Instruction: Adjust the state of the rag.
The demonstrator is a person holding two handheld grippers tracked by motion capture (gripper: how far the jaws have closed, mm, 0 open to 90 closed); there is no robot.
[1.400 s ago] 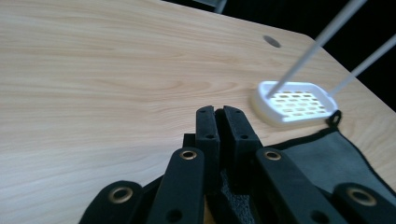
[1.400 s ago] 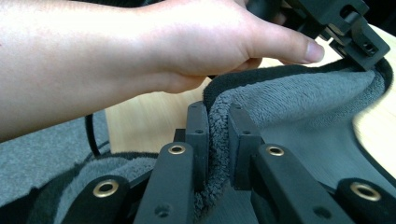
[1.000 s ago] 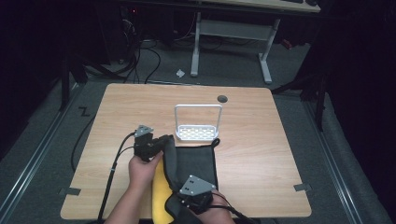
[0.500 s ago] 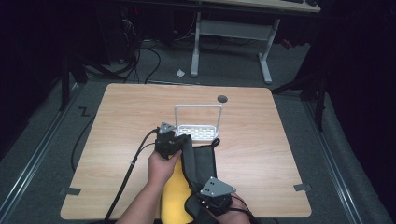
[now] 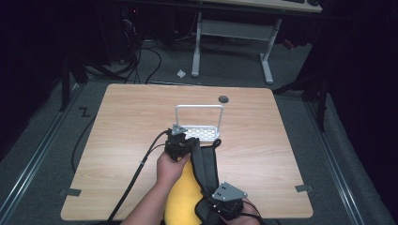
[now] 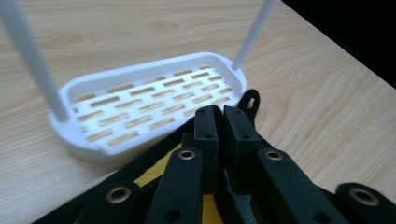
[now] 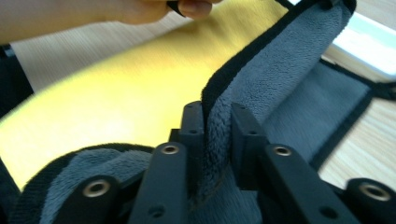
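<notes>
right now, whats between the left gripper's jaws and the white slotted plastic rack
The black-edged cloth lies there, its corner loop against the white slotted rack, as the left gripper view shows.

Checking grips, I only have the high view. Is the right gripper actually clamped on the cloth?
Observer: Yes. In the right gripper view the right gripper is shut on a raised fold of the grey cloth.
Operator: And the left one?
Observer: The left gripper has its jaws together over the cloth's black edge, right beside the white rack; whether cloth sits between them is unclear.
Operator: Rack base solid?
Observer: No, it is slotted, and wood shows through.
</notes>
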